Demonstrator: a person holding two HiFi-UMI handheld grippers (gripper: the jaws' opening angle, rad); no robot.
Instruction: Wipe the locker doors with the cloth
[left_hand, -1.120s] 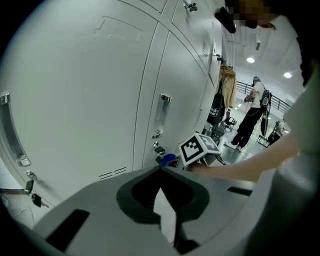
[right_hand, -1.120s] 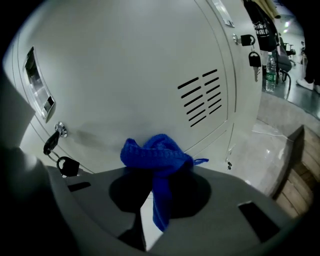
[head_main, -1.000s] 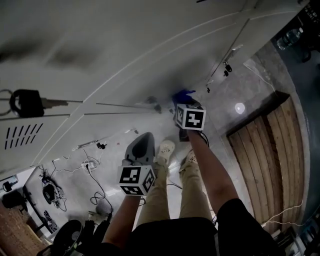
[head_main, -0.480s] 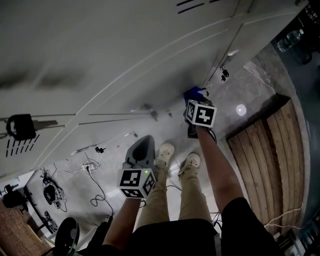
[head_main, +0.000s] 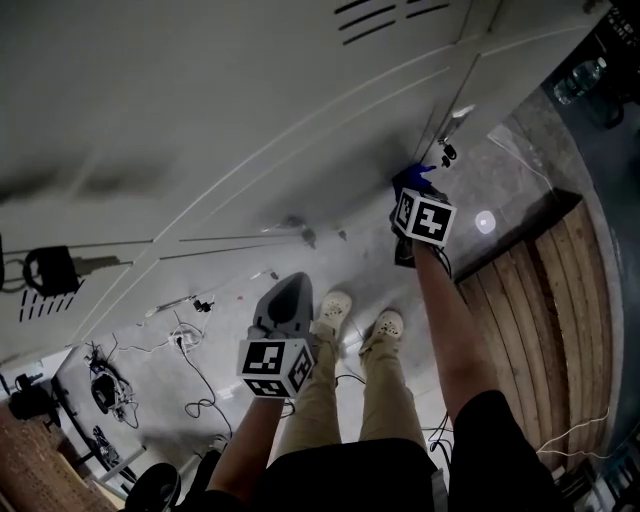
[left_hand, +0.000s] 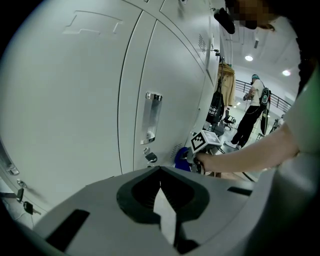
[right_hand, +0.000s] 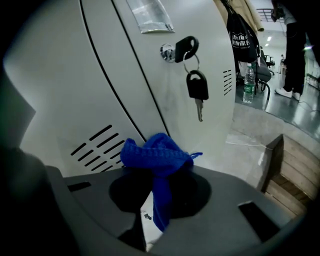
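Note:
White locker doors (head_main: 200, 120) fill the upper left of the head view. My right gripper (head_main: 412, 188) is shut on a bunched blue cloth (head_main: 414, 177), held against the low part of a door. In the right gripper view the blue cloth (right_hand: 156, 152) bulges out of the jaws beside the door's vent slots (right_hand: 97, 142). My left gripper (head_main: 285, 298) hangs lower, away from the doors, shut with nothing in it. The left gripper view shows a door's metal handle (left_hand: 152, 117) and, further off, the right gripper's marker cube (left_hand: 202, 141) with the cloth (left_hand: 181, 157).
A key bunch (right_hand: 196, 82) hangs from a lock just above the cloth. Another key (head_main: 52, 268) hangs at the far left. A wooden platform (head_main: 530, 300) lies to the right. Cables (head_main: 185, 345) trail on the floor at left. A person (left_hand: 252, 112) stands in the background.
My right gripper has slid the blue cloth up and to the right along the locker doors. The left gripper has stayed about where it was.

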